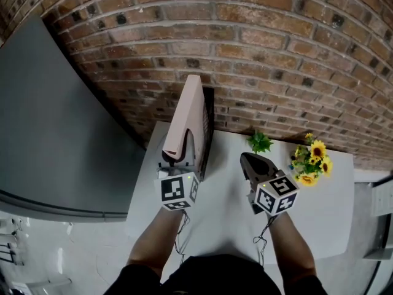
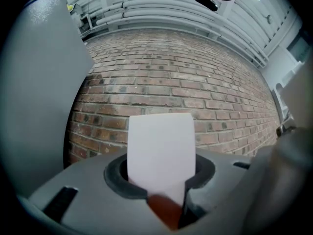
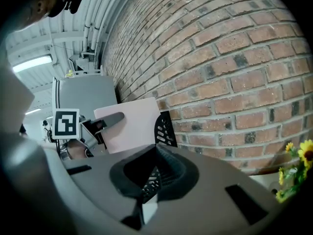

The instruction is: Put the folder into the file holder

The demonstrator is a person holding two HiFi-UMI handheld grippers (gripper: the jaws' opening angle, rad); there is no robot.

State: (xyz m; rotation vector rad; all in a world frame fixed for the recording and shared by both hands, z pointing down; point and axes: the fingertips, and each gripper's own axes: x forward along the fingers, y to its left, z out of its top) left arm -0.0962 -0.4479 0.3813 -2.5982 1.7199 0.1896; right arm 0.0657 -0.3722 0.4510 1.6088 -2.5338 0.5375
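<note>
One flat pale-pink folder [image 1: 190,112] clamped in left gripper [image 1: 179,161], right gripper [image 1: 254,166] closed empty, black perforated file holder [image 1: 209,125].

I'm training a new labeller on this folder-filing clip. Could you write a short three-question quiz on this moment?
1. True or false: the left gripper has its jaws clamped on the pink folder.
2. Where does the black mesh file holder stand? A) by the brick wall; B) on the floor; C) beside the sunflowers.
3. Fill in: the right gripper has its jaws shut and holds ____.

Key: 1 true; 2 A; 3 nothing.
</note>
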